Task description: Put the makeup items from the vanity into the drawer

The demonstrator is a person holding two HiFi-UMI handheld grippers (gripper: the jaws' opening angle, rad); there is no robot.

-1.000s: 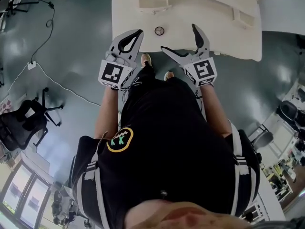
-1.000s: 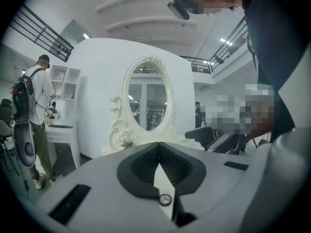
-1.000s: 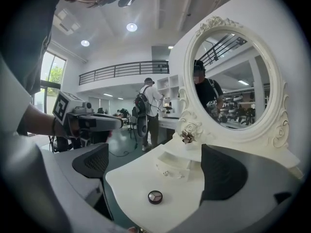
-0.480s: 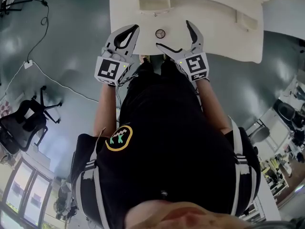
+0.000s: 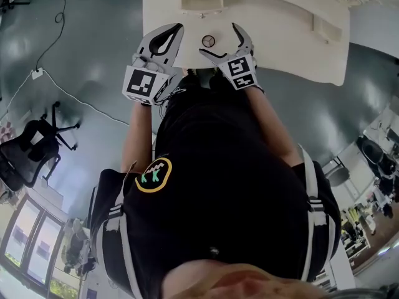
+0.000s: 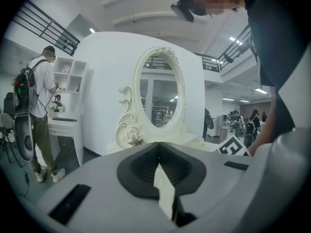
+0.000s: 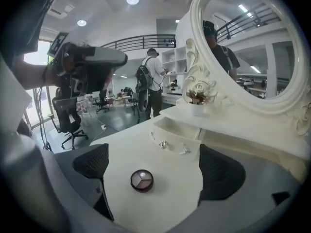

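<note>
— Whereabouts?
— Small round dark eyeshadow compact (image 7: 142, 180) flat on white vanity top (image 7: 125, 147), just before open white drawer (image 7: 175, 132); framed by spread jaws of right gripper (image 7: 155, 168), untouched. Pressed shut, empty: left gripper (image 6: 159, 166).
— Handling?
— Likely light, rigid, slick; best pinched across the rim.

No words or numbers can be read; only square markers (image 5: 141, 84) show, on the left gripper (image 5: 180, 26) and right gripper (image 5: 217, 38).

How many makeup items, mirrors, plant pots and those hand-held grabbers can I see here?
Makeup compact: 1
Mirror: 1
Plant pot: 1
Grippers: 2, the left gripper and the right gripper
Total: 5
</note>
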